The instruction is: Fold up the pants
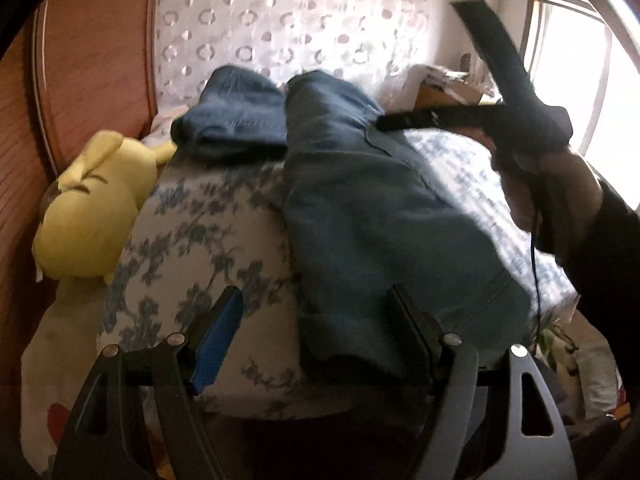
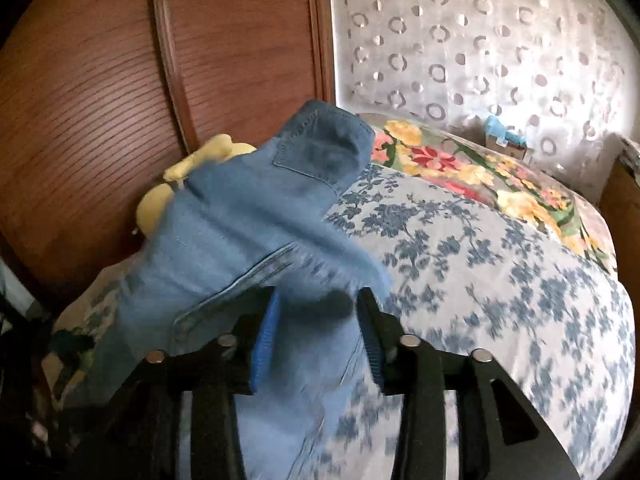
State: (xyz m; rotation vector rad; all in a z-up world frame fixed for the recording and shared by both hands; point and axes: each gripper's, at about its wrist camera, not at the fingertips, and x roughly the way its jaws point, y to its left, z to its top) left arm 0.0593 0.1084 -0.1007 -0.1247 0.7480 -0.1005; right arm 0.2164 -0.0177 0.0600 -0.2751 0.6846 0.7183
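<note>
1. Jeans (image 1: 360, 208) lie lengthwise on the bed (image 1: 192, 240), over a blue-flowered sheet, running away from you toward the curtain (image 1: 280, 12).
2. Your left gripper (image 1: 316, 304) hangs above the near end of the jeans, jaws wide apart and holding nothing; its right finger sits over the denim, its left finger over the sheet.
3. Your right gripper (image 2: 316, 304) has its jaws parted, with blurred denim between the fingers; the pads do not press on it.
4. In the left view your right hand (image 1: 548, 188) holds that gripper off the right side of the jeans.
5. A darker folded garment (image 1: 236, 120) rests beside the jeans' far end.
6. A yellow plush toy (image 1: 92, 208) lies at the bed's left edge, against a wooden panel (image 2: 100, 100).
</note>
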